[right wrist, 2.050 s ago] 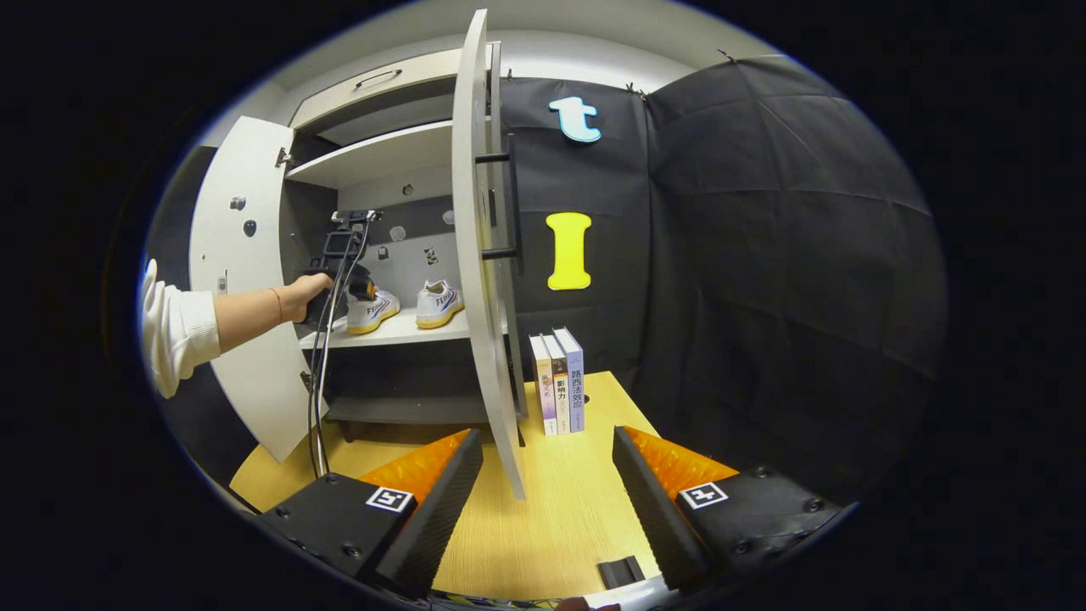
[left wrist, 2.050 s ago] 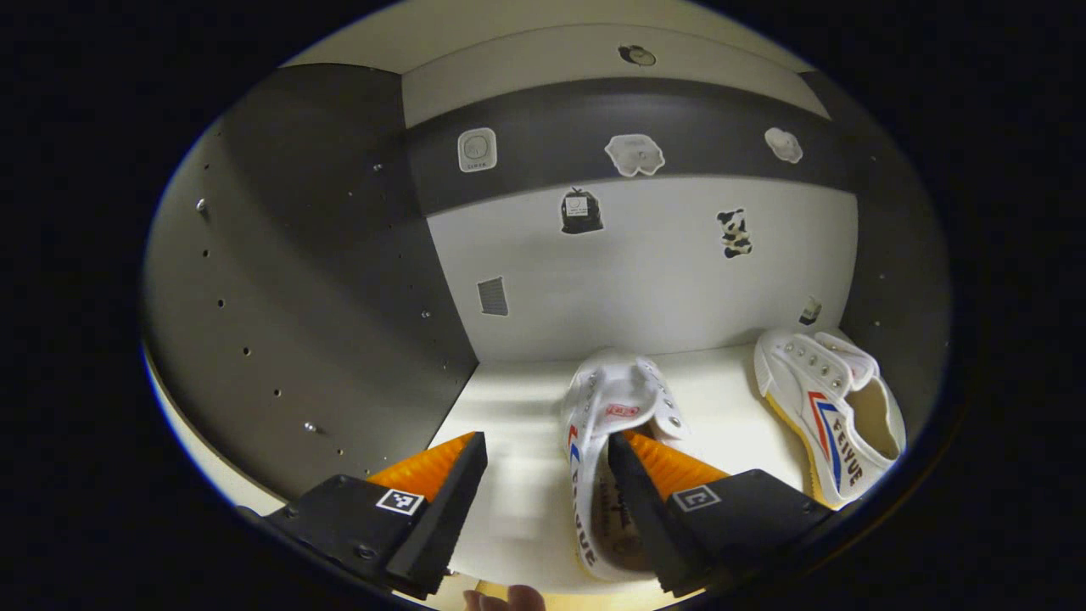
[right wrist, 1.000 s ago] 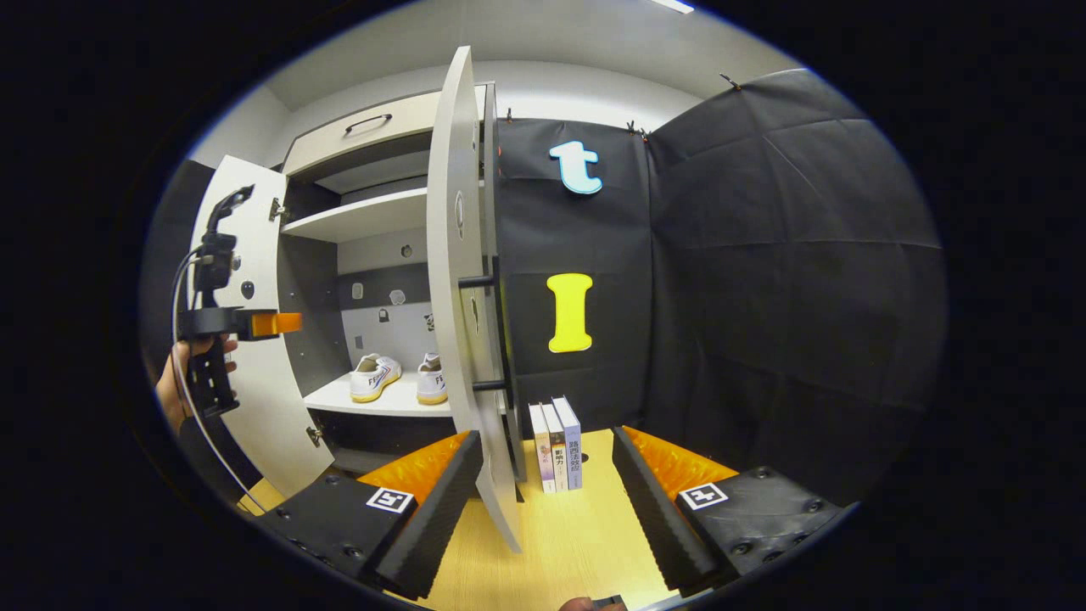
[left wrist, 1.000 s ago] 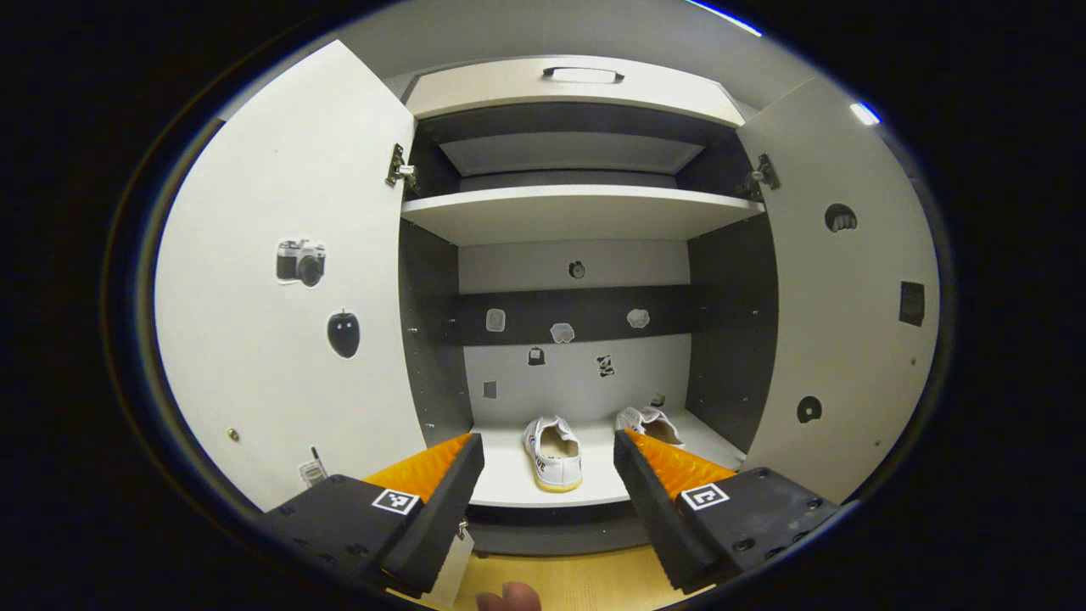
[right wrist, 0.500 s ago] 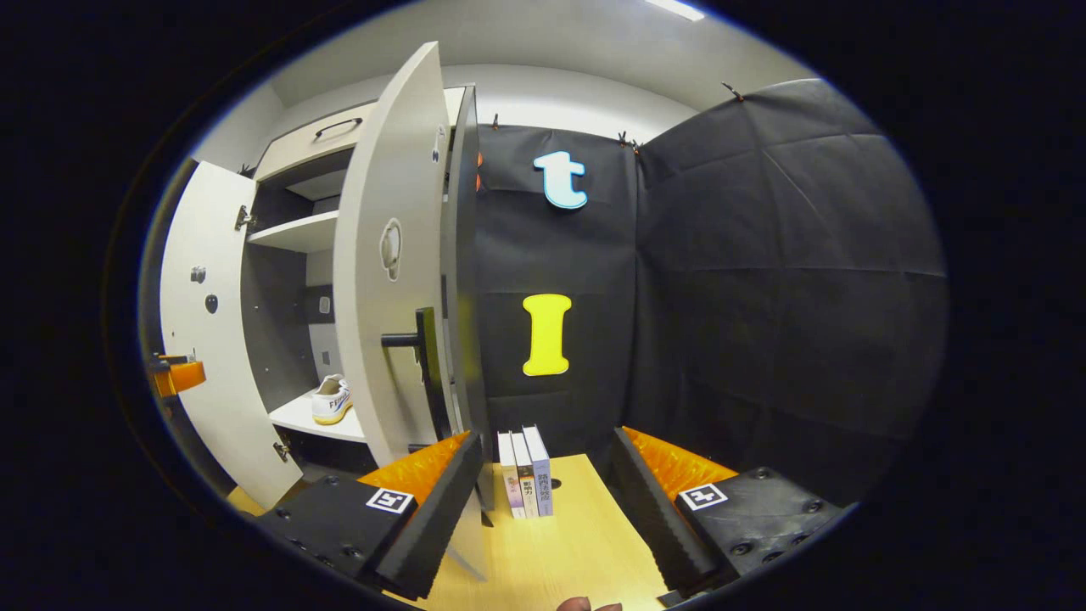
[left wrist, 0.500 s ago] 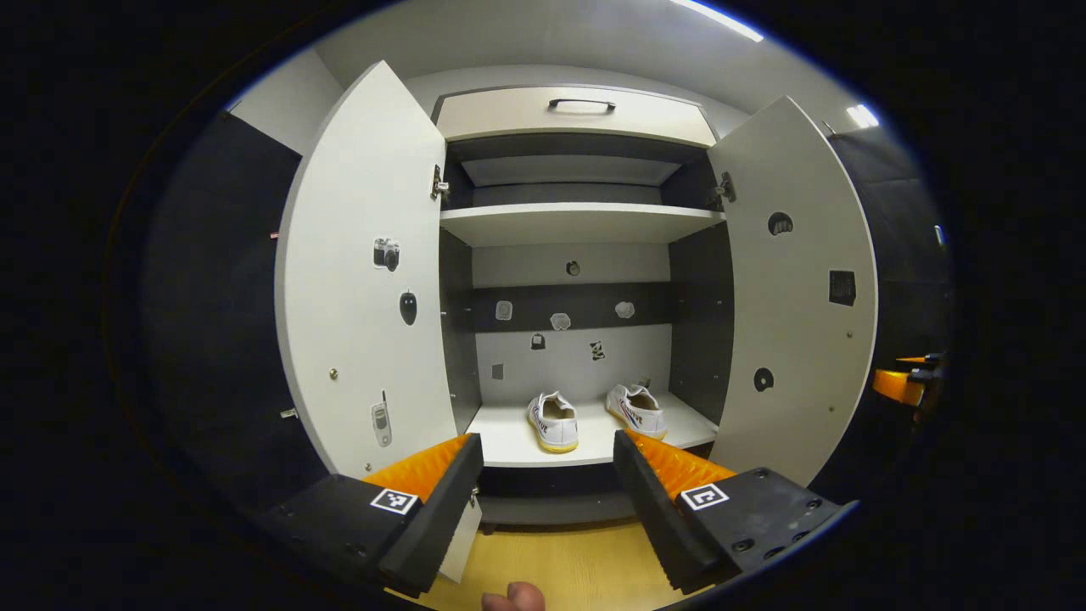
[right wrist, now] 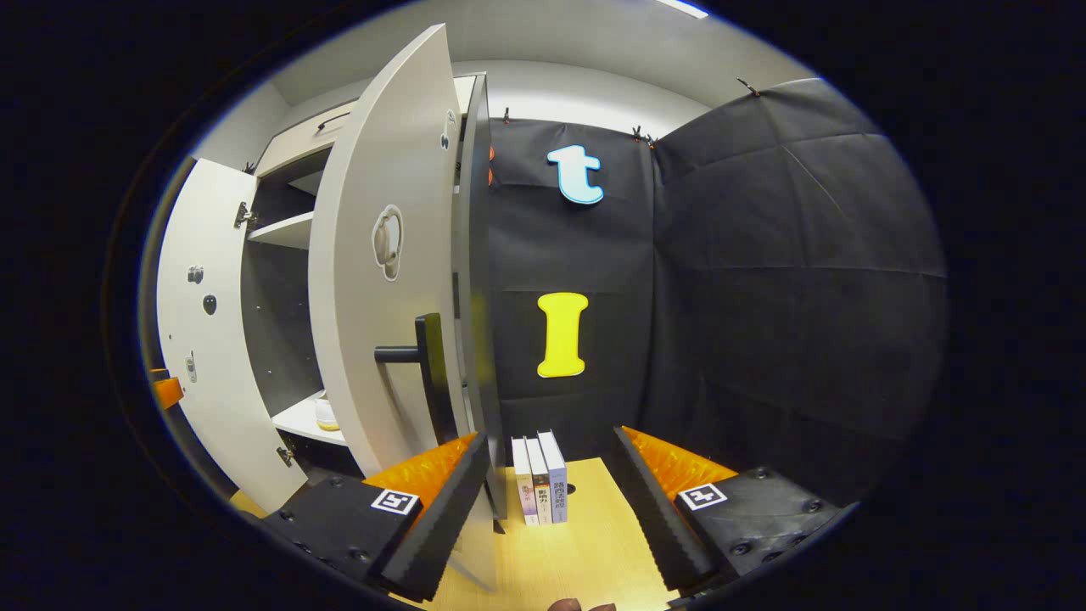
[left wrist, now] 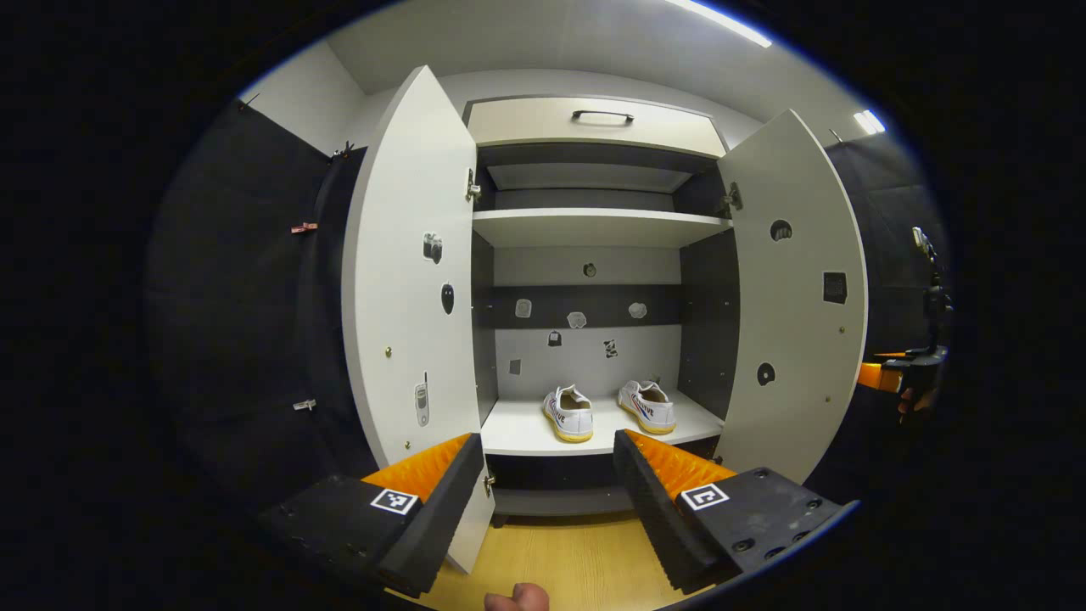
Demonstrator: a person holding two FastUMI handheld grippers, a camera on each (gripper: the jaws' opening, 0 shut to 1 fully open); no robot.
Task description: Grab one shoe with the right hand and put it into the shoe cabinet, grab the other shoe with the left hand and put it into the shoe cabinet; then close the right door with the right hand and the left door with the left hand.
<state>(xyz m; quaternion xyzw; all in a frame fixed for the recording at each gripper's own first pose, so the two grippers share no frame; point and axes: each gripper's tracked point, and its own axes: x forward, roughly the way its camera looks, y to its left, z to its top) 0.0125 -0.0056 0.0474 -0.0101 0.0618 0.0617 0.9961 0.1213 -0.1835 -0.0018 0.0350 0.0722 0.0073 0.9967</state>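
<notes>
This is a staged recording booth dressed as a bit of home, not a lived-in room. Black cloth [right wrist: 764, 280] hangs pinned as walls around a white shoe cabinet [left wrist: 594, 229] with small stickers [left wrist: 433, 247] dotted over its doors and back panel. The cabinet and three upright books [right wrist: 540, 479] stand on a pale wooden surface [right wrist: 585, 543], under ceiling strip lights [left wrist: 721, 19].

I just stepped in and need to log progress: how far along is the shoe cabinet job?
Done: both shoes sit on the cabinet shelf. In hand: nothing; the left gripper and right gripper are open, the right one beside the right door near its handle. Left: close the right door, then the left door.
</notes>
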